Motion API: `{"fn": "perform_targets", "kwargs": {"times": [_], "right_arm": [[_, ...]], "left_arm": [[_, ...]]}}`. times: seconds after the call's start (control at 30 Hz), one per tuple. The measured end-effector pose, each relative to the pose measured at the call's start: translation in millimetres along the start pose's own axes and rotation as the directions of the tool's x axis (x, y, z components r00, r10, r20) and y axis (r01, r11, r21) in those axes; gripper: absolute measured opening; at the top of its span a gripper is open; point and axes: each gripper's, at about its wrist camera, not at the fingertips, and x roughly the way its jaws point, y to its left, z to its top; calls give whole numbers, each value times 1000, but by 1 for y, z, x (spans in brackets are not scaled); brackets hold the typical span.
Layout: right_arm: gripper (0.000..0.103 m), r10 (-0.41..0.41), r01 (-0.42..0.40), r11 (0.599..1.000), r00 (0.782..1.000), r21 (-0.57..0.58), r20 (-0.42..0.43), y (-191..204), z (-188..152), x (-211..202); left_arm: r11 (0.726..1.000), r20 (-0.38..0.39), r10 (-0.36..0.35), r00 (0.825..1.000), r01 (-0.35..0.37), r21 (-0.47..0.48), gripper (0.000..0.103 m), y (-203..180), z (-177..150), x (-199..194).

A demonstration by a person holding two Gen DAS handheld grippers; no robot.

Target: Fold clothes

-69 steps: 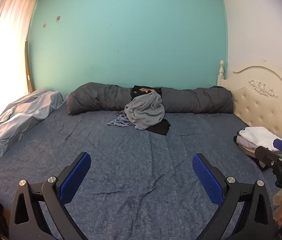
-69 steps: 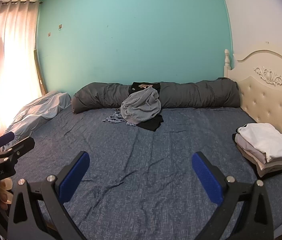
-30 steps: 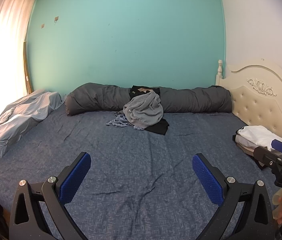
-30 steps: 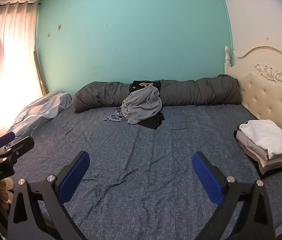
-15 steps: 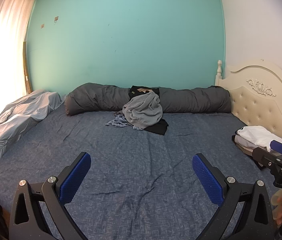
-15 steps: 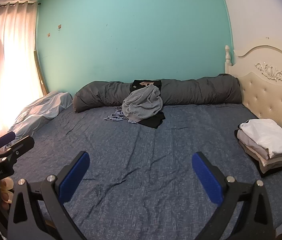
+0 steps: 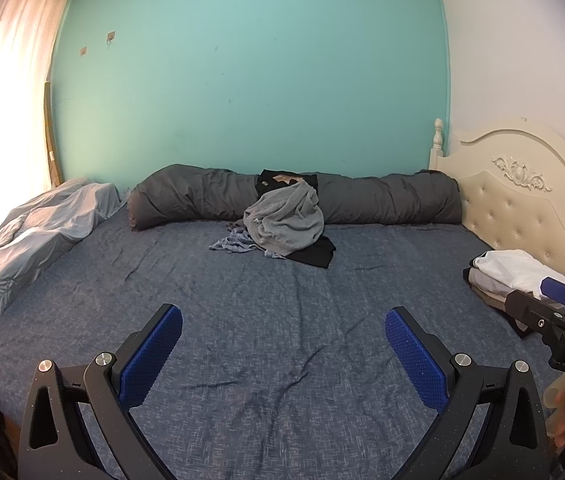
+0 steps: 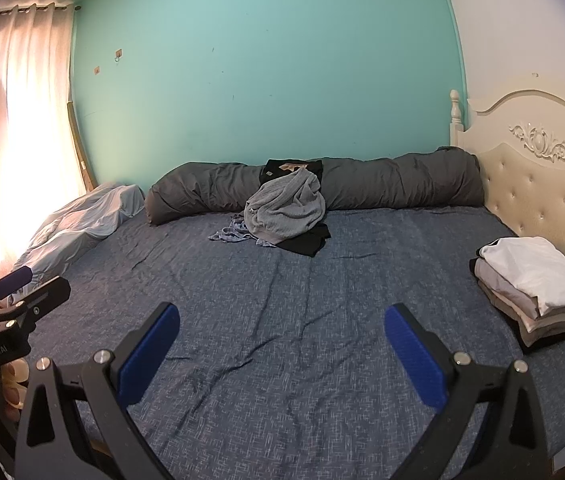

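A heap of unfolded clothes [image 7: 284, 224] [image 8: 284, 210], grey on top with black and pale blue beneath, lies at the far middle of the blue bed sheet [image 7: 266, 320] [image 8: 282, 320]. A stack of folded clothes [image 8: 534, 292] [image 7: 510, 276], white on top, rests by the headboard at right. My left gripper [image 7: 282, 354] hovers open over the near sheet, empty. My right gripper [image 8: 282, 352] is open and empty as well, also far from the heap. Each gripper shows at the edge of the other's view.
A rolled dark grey duvet [image 7: 382, 200] [image 8: 394, 186] lies along the teal wall. A pale blue blanket [image 7: 38, 236] [image 8: 78, 228] is bunched at the left by the curtain. The cream headboard [image 7: 522, 208] [image 8: 538, 196] bounds the right side.
Both views have drifted slightly; the bed and clothes sit a touch differently in frame. Both grippers stay open and nothing on the bed has moved.
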Motion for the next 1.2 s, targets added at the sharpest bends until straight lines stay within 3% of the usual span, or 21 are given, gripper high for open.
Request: {"fn": "perform_targets", "kwargs": {"times": [0.67, 1.2], "right_arm": [[103, 41, -40, 999, 999, 22, -17, -10, 3, 20], [103, 97, -98, 995, 994, -21, -54, -12, 28, 107]], "left_arm": [[1000, -16, -2, 1000, 1, -23, 103, 13, 6, 25], [997, -2, 9, 1000, -9, -75, 103, 52, 34, 107]]}}
